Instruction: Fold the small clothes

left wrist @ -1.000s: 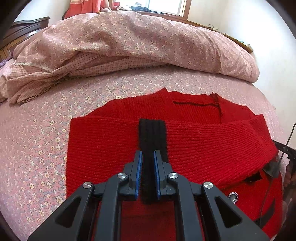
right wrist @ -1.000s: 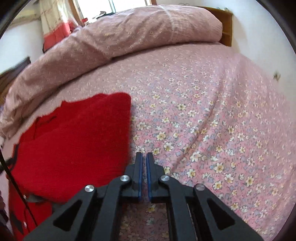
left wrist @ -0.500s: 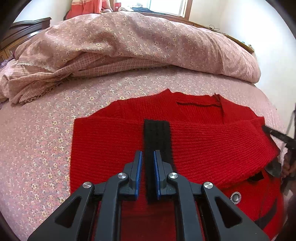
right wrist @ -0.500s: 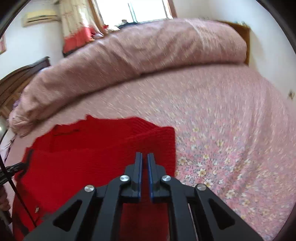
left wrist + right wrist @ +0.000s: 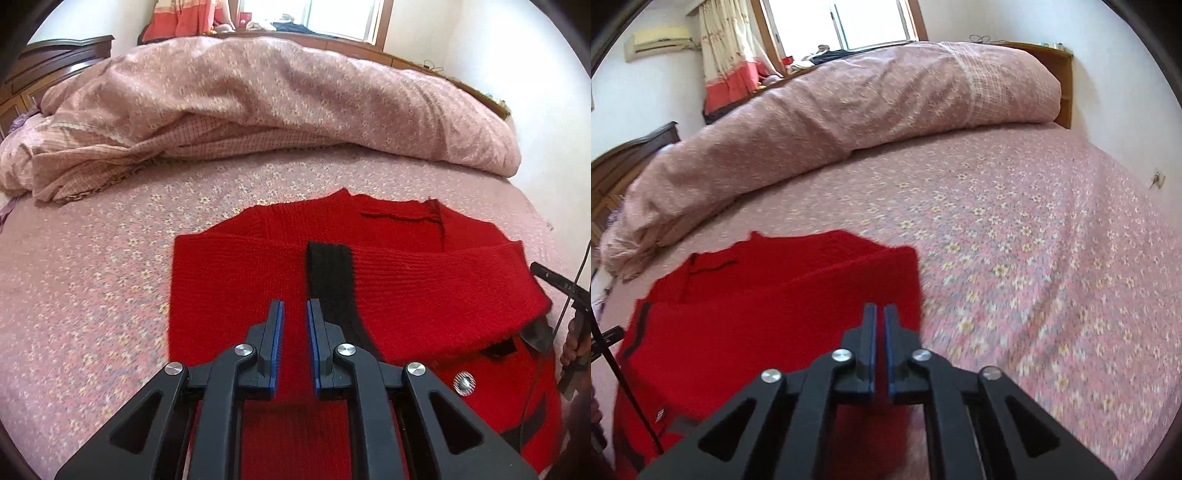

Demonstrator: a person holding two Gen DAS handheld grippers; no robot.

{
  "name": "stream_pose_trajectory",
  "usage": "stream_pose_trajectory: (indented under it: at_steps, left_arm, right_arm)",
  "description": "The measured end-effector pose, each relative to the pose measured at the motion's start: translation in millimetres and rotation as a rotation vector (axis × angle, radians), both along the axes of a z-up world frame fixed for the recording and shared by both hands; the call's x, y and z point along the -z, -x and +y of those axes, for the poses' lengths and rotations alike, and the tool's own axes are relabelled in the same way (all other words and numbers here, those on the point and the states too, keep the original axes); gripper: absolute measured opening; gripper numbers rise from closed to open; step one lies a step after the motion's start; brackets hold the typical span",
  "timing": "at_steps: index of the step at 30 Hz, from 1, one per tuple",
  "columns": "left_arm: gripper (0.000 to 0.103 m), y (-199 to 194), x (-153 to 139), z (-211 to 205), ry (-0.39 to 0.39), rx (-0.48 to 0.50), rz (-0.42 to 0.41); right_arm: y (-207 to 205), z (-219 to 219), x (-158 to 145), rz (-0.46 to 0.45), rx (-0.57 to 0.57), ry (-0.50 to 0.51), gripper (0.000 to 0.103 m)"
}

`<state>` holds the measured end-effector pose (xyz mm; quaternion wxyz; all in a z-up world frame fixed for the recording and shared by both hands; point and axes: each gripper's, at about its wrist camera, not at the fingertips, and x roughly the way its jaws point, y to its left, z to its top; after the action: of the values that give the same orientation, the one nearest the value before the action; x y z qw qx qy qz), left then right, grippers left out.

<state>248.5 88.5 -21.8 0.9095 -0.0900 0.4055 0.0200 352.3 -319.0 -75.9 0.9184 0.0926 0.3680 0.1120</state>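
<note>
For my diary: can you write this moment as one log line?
red sweater: partly folded on bed | left hand-held gripper: opening, empty | right hand-held gripper: opening, sweater between jaws

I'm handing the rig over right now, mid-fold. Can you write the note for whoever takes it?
Left hand-held gripper: jaws a narrow gap apart and opening, nothing between them, poised over the red sweater just left of the black cuff.
Right hand-held gripper: jaws opening over the sweater's right edge. Red knit shows in the gap; I cannot tell whether it is pinched.
Sweater: flat on the floral bedsheet, in front of the rolled quilt.
Done: a sleeve lies folded across the body, cuff near the middle.
Left: probably folding the body into a compact bundle.
</note>
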Motion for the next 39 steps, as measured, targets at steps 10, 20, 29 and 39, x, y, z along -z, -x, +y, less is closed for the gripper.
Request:
stream_pose_trajectory:
  at_steps: [10,20,29,39]
  left_arm:
    - [0.025,77,-13,-6,0.007,0.054,-0.014]
    - [0.031,144,28,25,0.061,0.030,0.116]
    - [0.060,192,51,32,0.226,0.048,0.172]
    - [0.066,228,54,20,0.402,0.080,0.193]
  right_arm:
    - [89,-19,-7,0.017,-0.097,-0.077,0.034]
    - [184,-50,23,0.099,-0.122,-0.242,0.050]
    - [222,-53,50,0.187,-0.149,-0.405,0.051]
    - [255,-28,64,0.241,-0.211,-0.534,0.051]
